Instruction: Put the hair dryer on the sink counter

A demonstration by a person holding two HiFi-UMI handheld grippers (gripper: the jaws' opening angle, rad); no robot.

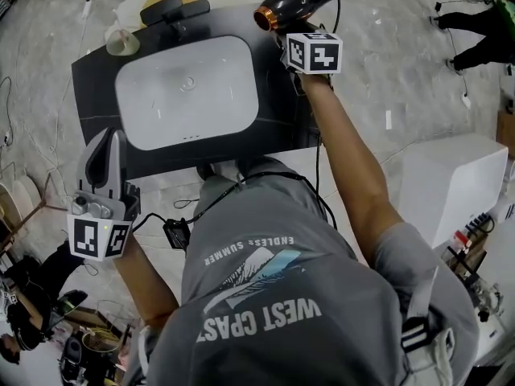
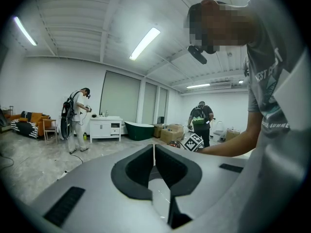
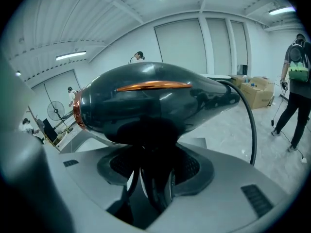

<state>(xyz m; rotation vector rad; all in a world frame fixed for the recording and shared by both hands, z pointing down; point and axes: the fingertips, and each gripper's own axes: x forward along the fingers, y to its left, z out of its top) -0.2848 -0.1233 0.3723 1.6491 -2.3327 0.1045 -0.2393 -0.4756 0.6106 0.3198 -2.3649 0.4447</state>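
A black hair dryer point(image 1: 299, 5) with a copper nozzle rim hangs above the back right corner of the dark sink counter point(image 1: 95, 95), nozzle pointing left. My right gripper point(image 1: 296, 37) is shut on its handle, just below the body. In the right gripper view the dryer's body point(image 3: 155, 101) lies across the picture and its dark handle sits between the jaws of the right gripper point(image 3: 148, 178); the cord point(image 3: 250, 125) loops off to the right. My left gripper point(image 1: 106, 141) stands at the counter's near left corner, and in its own view the left gripper point(image 2: 154, 152) is shut and holds nothing.
A white basin point(image 1: 187, 91) fills the counter's middle, with a black faucet point(image 1: 173, 10) behind it and a clear cup point(image 1: 122, 42) at the back left. A white box point(image 1: 451, 183) stands to the right. Cables lie on the floor. Other people point(image 2: 77, 120) stand about the room.
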